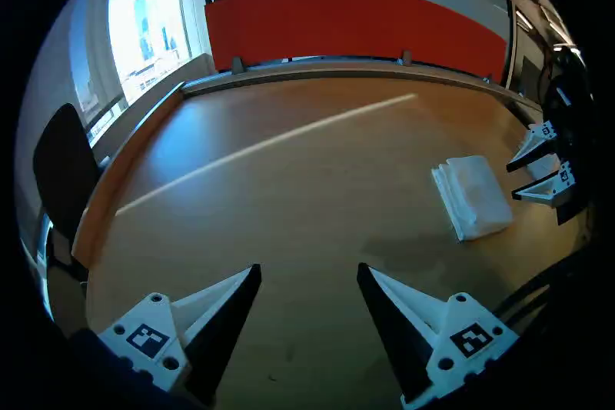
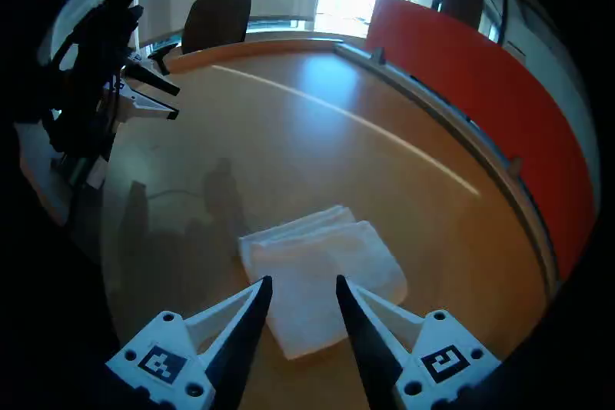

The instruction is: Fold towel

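Note:
A white towel (image 1: pixel 473 196) lies folded into a small thick rectangle on the wooden table (image 1: pixel 307 171), at the right of the left gripper view. My left gripper (image 1: pixel 309 271) stands open over bare wood, well left of the towel. In the right gripper view the same towel (image 2: pixel 323 275) lies just past my right gripper (image 2: pixel 304 281), whose fingers are apart and hold nothing, their tips over the towel's near edge. The right gripper (image 1: pixel 523 179) is also seen from the left gripper view, beside the towel. The left gripper (image 2: pixel 165 102) appears far off at the upper left.
A red partition (image 1: pixel 354 25) runs along the table's far edge. A dark chair (image 1: pixel 65 171) stands at the left end by bright windows (image 1: pixel 146 25). A hand and dark sleeve (image 2: pixel 84 87) hold the far gripper.

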Motion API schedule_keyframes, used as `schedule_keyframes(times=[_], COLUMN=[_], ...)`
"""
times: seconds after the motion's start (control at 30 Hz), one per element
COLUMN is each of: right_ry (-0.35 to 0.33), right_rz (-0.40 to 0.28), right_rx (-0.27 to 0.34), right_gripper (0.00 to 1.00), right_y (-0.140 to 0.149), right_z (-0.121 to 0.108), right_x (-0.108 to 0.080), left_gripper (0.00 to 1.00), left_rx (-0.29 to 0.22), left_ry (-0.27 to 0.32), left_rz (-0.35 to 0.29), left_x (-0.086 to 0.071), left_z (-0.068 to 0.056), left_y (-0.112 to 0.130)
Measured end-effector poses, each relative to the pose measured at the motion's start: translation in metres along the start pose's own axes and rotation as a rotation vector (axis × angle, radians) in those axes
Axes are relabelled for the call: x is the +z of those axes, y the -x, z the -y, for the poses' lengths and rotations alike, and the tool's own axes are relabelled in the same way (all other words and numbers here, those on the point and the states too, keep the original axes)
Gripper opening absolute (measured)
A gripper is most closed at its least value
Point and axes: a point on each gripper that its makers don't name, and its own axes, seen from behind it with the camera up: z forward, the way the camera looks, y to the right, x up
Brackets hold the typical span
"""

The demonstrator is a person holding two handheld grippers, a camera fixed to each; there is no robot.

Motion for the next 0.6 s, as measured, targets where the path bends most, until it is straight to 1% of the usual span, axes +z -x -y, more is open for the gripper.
schedule_keyframes(times=[0.17,0.27,0.3,0.6], right_ry=[0.007,0.012,0.014,0.018], right_rz=[0.0,0.008,0.012,0.053], right_rx=[0.012,0.018,0.02,0.045], right_gripper=[0.63,0.65,0.67,0.66], right_y=[0.004,0.01,0.012,0.04], right_z=[-0.002,-0.003,-0.003,0.002], right_x=[-0.001,-0.001,-0.001,0.004], left_gripper=[0.93,0.93,0.93,0.93], left_rx=[0.003,0.004,0.004,0.005], left_ry=[0.003,0.004,0.004,0.007], left_rz=[0.0,0.0,0.0,0.002], left_x=[0.0,0.0,0.0,0.001], left_z=[-0.002,-0.003,-0.003,-0.006], left_y=[0.0,-0.001,-0.001,-0.001])
